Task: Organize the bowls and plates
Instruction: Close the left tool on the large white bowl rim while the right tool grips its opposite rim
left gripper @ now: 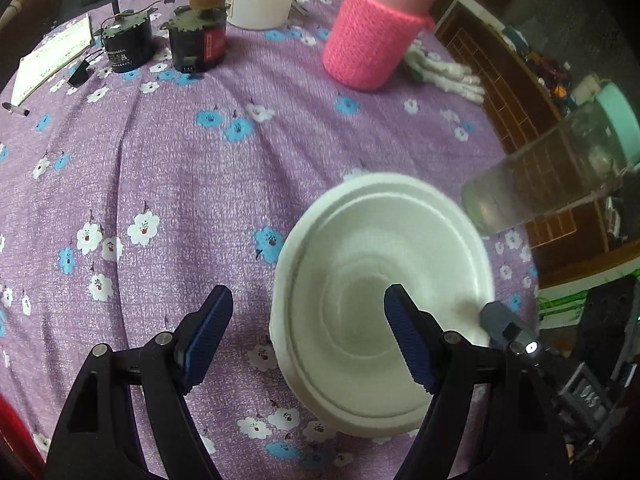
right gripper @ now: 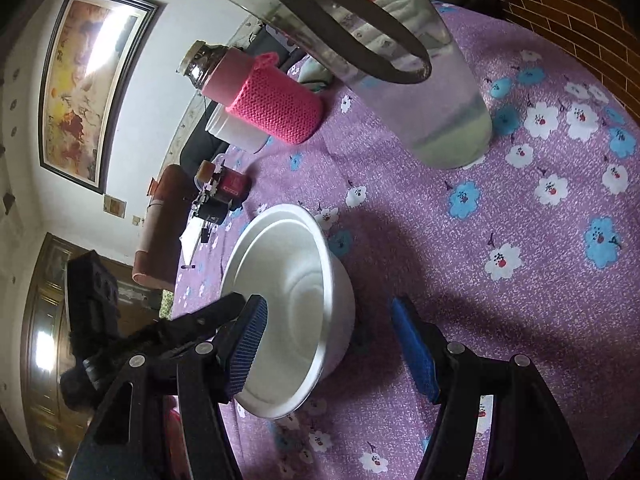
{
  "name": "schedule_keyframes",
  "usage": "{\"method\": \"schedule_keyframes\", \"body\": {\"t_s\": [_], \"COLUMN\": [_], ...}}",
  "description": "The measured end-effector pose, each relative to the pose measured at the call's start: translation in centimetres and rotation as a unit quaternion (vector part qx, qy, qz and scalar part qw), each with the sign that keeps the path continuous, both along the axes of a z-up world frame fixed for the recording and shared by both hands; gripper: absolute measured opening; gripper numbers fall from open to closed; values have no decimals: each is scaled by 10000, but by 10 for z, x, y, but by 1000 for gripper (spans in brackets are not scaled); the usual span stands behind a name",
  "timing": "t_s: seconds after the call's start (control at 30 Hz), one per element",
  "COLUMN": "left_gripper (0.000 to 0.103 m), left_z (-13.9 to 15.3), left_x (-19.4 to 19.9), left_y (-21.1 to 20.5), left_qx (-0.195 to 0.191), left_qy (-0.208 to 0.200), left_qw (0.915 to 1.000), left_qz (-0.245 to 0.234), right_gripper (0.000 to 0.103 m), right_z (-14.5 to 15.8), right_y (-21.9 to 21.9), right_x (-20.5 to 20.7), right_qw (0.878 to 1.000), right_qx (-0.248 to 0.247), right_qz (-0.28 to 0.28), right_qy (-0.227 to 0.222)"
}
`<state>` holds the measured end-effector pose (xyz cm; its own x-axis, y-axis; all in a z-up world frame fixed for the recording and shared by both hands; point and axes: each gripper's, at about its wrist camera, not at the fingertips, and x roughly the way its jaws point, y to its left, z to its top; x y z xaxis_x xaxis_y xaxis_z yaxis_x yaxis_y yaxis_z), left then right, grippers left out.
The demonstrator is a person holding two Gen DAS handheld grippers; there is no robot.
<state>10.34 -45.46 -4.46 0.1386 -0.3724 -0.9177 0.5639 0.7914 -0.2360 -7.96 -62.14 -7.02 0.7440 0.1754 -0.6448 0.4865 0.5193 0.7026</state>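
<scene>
A white bowl (left gripper: 380, 304) is sitting on the purple flowered tablecloth (left gripper: 180, 184) at the lower right of the left wrist view. The left gripper (left gripper: 308, 334) is hovering with its fingers spread wide, the right one over the bowl. The right gripper (right gripper: 328, 346) is also gaping wide, its left finger over the bowl's rim. A pink knitted bottle (left gripper: 378, 36) is standing at upper centre.
</scene>
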Motion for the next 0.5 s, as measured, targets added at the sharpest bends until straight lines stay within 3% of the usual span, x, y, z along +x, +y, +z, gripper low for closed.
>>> {"method": "schedule_keyframes", "body": {"t_s": [0.13,0.27,0.37,0.43,0.5], "left_gripper": [78,62,45,36,22], "left_z": [3,4,1,-3,-7], "left_x": [-1,0,2,4,4], "left_y": [3,8,10,11,11], "left_qx": [-23,-18,25,27,53], "left_qy": [-107,-178,-200,-110,-95], "left_qw": [9999,9998,9997,9997,9997], "left_qz": [58,117,162,202,202], "right_gripper": [68,68,60,46,38], "right_z": [-1,-3,-4,-7,-9], "right_y": [0,0,1,2,3], "right_x": [0,1,3,5,7], "right_qw": [10000,10000,9999,9998,9997], "right_qx": [21,21,-45,-73,-74], "right_qz": [-43,-47,-68,-63,-18], "right_qy": [2,49,120,182,246]}}
